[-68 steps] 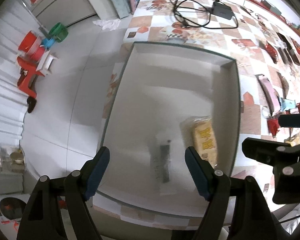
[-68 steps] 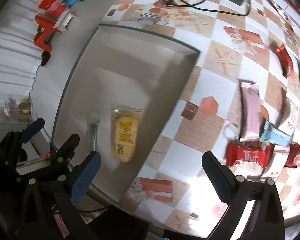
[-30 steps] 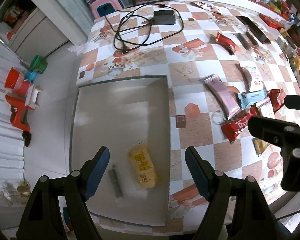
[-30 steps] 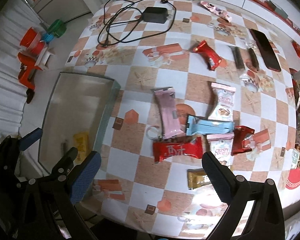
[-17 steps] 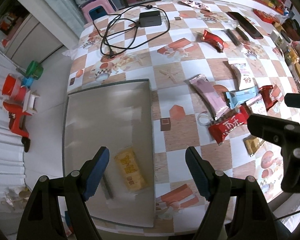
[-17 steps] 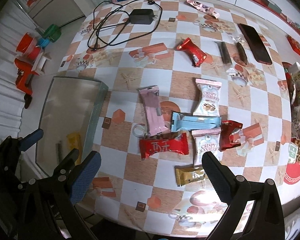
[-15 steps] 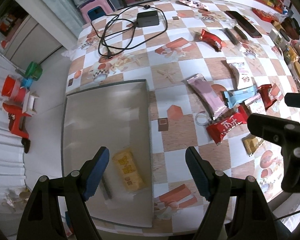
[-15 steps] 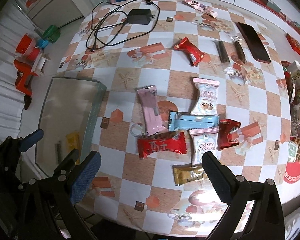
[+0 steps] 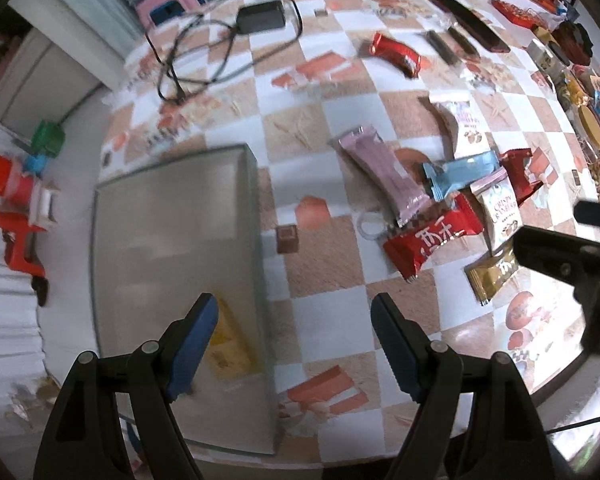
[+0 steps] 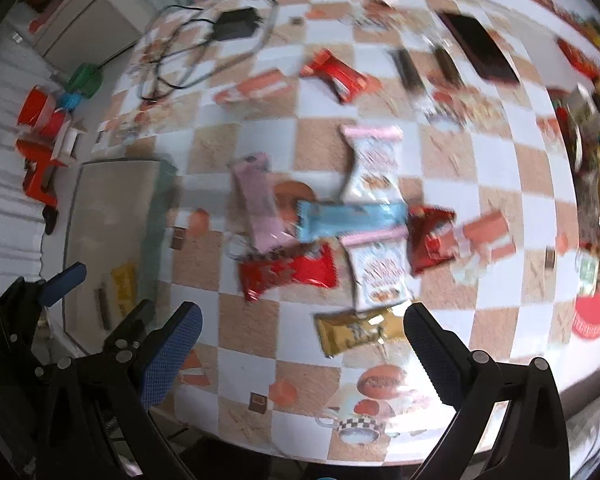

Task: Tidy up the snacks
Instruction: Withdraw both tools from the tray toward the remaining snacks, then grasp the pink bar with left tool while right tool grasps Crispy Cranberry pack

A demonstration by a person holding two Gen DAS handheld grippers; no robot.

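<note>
Both grippers hang above the checkered table (image 10: 480,152), pointing down at it, and neither one carries anything. The left gripper (image 9: 292,320) has its blue-padded fingers spread wide with only tablecloth and the tray's edge showing between them. The right gripper (image 10: 300,344) is just as wide apart, and the gold snack packet (image 10: 358,332) lies on the cloth below the gap, untouched. At the left end of the table sits the shallow grey tray (image 9: 172,216), and in its near corner lies a yellow snack packet (image 9: 230,346) with a thin dark stick (image 10: 103,307) just beside it. The rest of the snacks are bunched together right of the tray: a pink bar (image 9: 384,174), a light blue bar (image 9: 460,172) lying across it, a red packet (image 9: 432,240) nearest the tray, two white cranberry packets (image 10: 374,160), and a dark red wrapper (image 10: 430,240). Farther off lie another red wrapper (image 9: 396,52), a black phone (image 10: 478,46), and a charger with its tangled cable (image 9: 260,18). The right-hand view is quite blurred.
</note>
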